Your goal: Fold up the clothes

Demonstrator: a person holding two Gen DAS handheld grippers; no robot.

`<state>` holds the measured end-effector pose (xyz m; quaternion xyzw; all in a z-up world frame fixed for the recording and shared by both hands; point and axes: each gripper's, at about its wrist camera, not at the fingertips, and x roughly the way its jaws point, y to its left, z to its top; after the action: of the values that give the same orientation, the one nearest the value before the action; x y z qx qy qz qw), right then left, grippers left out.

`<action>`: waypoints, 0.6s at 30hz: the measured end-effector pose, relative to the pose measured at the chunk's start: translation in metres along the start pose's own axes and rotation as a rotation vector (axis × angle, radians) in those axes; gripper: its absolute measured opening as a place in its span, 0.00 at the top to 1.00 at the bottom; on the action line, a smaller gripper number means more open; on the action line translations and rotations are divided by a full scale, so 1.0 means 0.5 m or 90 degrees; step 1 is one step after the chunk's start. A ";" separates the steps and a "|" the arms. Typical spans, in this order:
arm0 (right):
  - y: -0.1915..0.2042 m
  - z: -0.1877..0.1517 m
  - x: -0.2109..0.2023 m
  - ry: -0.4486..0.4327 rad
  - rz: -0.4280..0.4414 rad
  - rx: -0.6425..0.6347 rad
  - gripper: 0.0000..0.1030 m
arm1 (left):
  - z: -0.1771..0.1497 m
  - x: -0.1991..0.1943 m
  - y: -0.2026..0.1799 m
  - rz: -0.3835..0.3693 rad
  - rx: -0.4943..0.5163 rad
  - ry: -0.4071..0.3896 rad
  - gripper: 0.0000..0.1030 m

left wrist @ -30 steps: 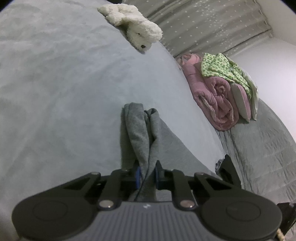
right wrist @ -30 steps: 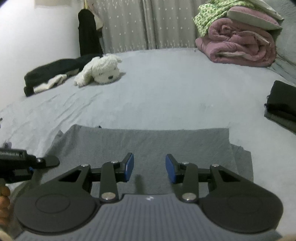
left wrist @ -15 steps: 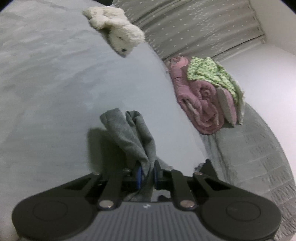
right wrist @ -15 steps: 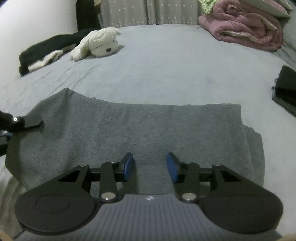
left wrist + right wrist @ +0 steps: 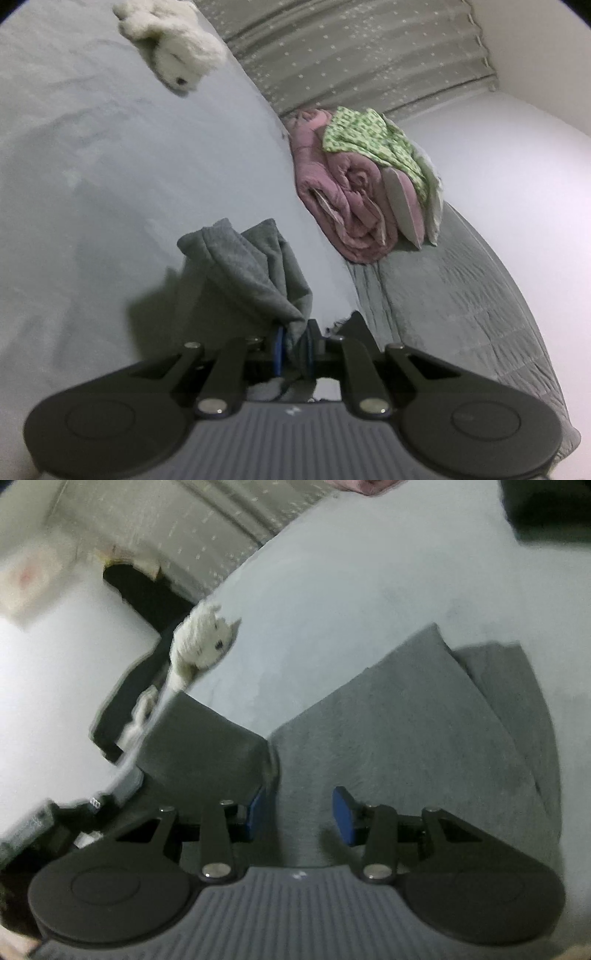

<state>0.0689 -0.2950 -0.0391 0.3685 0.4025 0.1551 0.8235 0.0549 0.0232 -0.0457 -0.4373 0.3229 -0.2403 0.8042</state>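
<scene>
Pale grey bed sheet (image 5: 92, 184) across most of both views, with a dotted grey curtain (image 5: 351, 48) and a white wall behind. White plush toy dog (image 5: 173, 51) near the far edge of the bed. Rolled pink blanket (image 5: 343, 199) farther along, topped by a green patterned cloth (image 5: 369, 140) and a pillow, beside a quilted grey cover (image 5: 461, 295). Black garment (image 5: 147, 602) draped by the wall past the toy, blurred in the right wrist view.

Grey garment (image 5: 406, 731) spread on the sheet, mostly flat, with a second layer showing past its right edge. One corner lifted off the bed and bunched into folds, pinched between the blue pads of the left hand-held gripper (image 5: 294, 350), clamped tight on the grey fabric (image 5: 255, 273). Raised portion hanging in a dark flap at the left of the right wrist view, the flap's shadow falling on the sheet below.

Right hand-held gripper (image 5: 301, 816) tilted hard to one side, hovering just above the flat part of the garment, jaws parted about halfway, nothing gripped between the pads (image 5: 341, 816). Grey cloth visible in the gap between them, but contact with the left pad, next to the flap's edge, impossible to judge through the blur.
</scene>
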 end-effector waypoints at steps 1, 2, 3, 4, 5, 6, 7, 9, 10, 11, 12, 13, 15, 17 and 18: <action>-0.011 0.004 -0.006 0.001 0.017 0.030 0.55 | -0.007 0.010 -0.003 -0.004 0.001 0.006 0.89; -0.023 0.007 -0.012 0.002 0.035 0.060 0.54 | -0.013 0.020 -0.008 -0.007 0.004 0.011 0.89; -0.035 0.010 -0.018 0.003 0.053 0.090 0.54 | -0.020 0.031 -0.011 -0.009 0.006 0.018 0.88; -0.046 0.014 -0.023 0.006 0.068 0.116 0.53 | -0.026 0.042 -0.014 -0.010 0.007 0.025 0.88; -0.059 0.015 -0.028 0.008 0.081 0.144 0.53 | -0.032 0.054 -0.016 -0.011 0.008 0.031 0.88; -0.071 0.016 -0.033 0.011 0.095 0.172 0.53 | -0.038 0.065 -0.018 -0.012 0.008 0.038 0.88; -0.083 0.019 -0.038 0.011 0.102 0.195 0.53 | -0.045 0.075 -0.017 -0.012 0.007 0.044 0.88; -0.105 0.025 -0.048 0.009 0.112 0.239 0.52 | -0.061 0.097 -0.014 -0.012 0.002 0.058 0.88; -0.116 0.027 -0.053 0.006 0.113 0.256 0.52 | -0.067 0.106 -0.011 -0.011 0.000 0.066 0.88; -0.126 0.026 -0.059 0.002 0.110 0.272 0.52 | -0.073 0.116 -0.009 -0.011 -0.003 0.075 0.88; -0.134 0.026 -0.065 -0.007 0.110 0.285 0.52 | -0.080 0.126 -0.007 -0.012 -0.006 0.084 0.88; -0.142 0.026 -0.069 -0.010 0.111 0.296 0.53 | -0.087 0.136 -0.004 -0.014 -0.009 0.093 0.88; -0.153 0.025 -0.078 -0.011 0.121 0.318 0.53 | -0.099 0.153 0.005 -0.022 -0.021 0.110 0.88; -0.160 0.025 -0.087 -0.015 0.124 0.334 0.53 | -0.108 0.166 0.014 -0.030 -0.038 0.124 0.88; -0.163 0.025 -0.091 -0.017 0.125 0.343 0.53 | -0.110 0.170 0.018 -0.034 -0.046 0.129 0.87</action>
<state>0.0466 -0.3816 -0.0689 0.6132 0.3804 0.1171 0.6824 0.0732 -0.0595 -0.1021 -0.4483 0.3995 -0.2931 0.7440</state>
